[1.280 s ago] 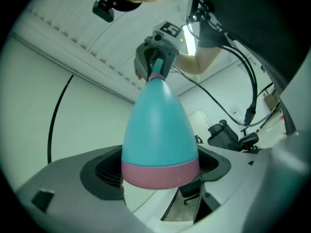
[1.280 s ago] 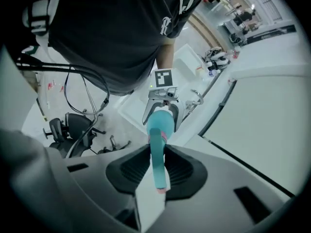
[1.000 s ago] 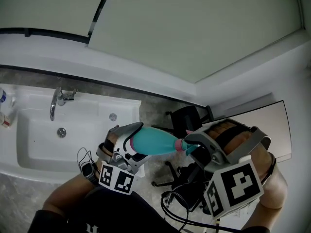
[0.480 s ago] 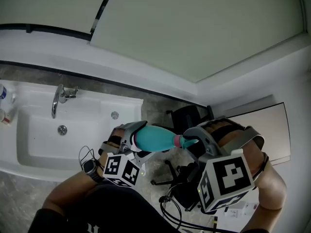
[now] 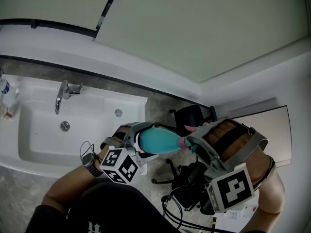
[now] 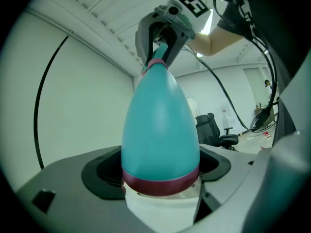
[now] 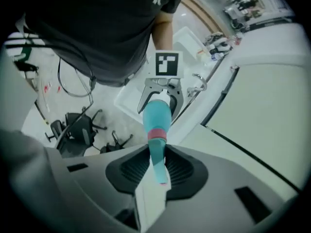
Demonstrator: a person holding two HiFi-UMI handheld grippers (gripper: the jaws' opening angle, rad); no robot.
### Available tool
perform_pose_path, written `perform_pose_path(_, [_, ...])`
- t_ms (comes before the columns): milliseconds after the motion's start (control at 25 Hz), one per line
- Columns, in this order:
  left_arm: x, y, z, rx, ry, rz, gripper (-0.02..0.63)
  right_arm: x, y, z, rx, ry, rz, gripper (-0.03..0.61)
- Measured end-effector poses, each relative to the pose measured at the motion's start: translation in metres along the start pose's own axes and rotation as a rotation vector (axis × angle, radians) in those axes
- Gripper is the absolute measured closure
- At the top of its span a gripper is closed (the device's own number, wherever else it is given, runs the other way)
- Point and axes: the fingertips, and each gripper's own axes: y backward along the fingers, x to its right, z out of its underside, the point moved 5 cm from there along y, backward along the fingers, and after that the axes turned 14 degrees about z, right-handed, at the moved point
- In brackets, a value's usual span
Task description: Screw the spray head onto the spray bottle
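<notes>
At the left gripper (image 6: pixel 160 178) we had the fingers (image 6: pixel 99 174) spread wide and pressed against the fat bottom end of the bottle (image 6: pixel 160 125), just behind its dark red band. At the right gripper (image 7: pixel 158 171) the fingers (image 7: pixel 129 171) stood much closer together, pinched on the thin teal stem of the head (image 7: pixel 156 157), with its pink collar (image 7: pixel 156 133) just clear of the pads.

Between the two grips the bottle lay about level in the air, its wide end in the left and its neck pointing at the right. The collar sat against the neck. We could not tell whether the threads had caught.

We judged the bottle to be light, thin-walled plastic (whether it held any liquid we could not see). Its skin looked smooth, and it tapers like an egg, so a grip further up the slope would likely have slid off. The wide end by the band seemed the sound place to hold it, and only firmly enough to stop it turning, since a hard squeeze could dent the wall. The head looked small and stiff, and it would take a tighter pinch. The stem served for turning as long as it stayed in line with the neck, because a tilt there could cross the threads.

Further out, all this hung over the floor, near a dark chair (image 5: pixel 187 116) and well to the side of the white sink (image 5: pixel 39 140) and its tap (image 5: pixel 60 96).
</notes>
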Motion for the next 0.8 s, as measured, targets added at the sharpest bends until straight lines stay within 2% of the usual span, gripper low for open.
perform_pose_path(200, [0.006, 0.001, -0.006, 0.043, -0.048, 0.034, 0.193, 0.001, 0.012, 0.002, 0.076, -0.047, -0.07, 0.483])
perform_pose_path(360, [0.014, -0.001, -0.012, 0.063, -0.087, 0.079, 0.193, -0.004, 0.021, 0.0, 0.126, -0.071, -0.144, 0.434])
perform_pose_path(480, [0.017, 0.002, -0.017, 0.104, -0.077, 0.102, 0.193, -0.005, 0.026, -0.002, 0.183, -0.145, -0.197, 0.425])
perform_pose_path(800, [0.016, 0.007, -0.024, 0.135, -0.073, 0.106, 0.193, 0.006, 0.023, -0.008, 0.293, -0.364, -0.216, 0.426])
